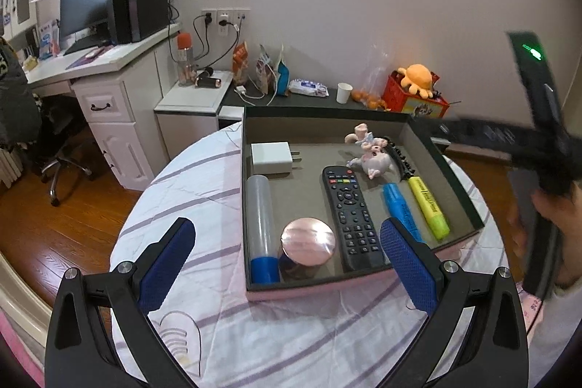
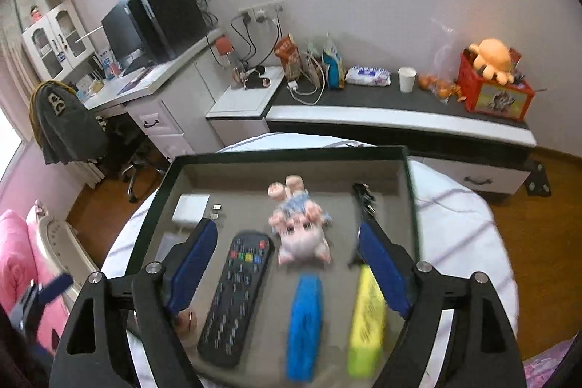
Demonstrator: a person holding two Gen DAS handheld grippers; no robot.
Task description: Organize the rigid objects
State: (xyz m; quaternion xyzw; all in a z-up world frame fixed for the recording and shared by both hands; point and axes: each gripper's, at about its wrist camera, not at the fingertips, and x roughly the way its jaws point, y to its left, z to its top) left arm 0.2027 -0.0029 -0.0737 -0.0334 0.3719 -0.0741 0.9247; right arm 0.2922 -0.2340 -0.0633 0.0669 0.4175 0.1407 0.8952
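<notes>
Grey-lined tray [image 1: 451,177]: remote [image 1: 351,217], pig figurine [image 2: 302,228], blue highlighter [image 2: 305,319], yellow highlighter [image 2: 366,315].
Left gripper [image 1: 287,253] jaws: spread, empty.
Right gripper [image 2: 287,264] jaws: spread, empty.

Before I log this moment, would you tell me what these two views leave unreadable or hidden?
- Right wrist view: motion blur smears the remote buttons and the yellow highlighter print.
- Right wrist view: the round pink lid is hidden behind the right gripper.
- Left wrist view: the blue highlighter is partly covered by a finger of the left gripper.
</notes>
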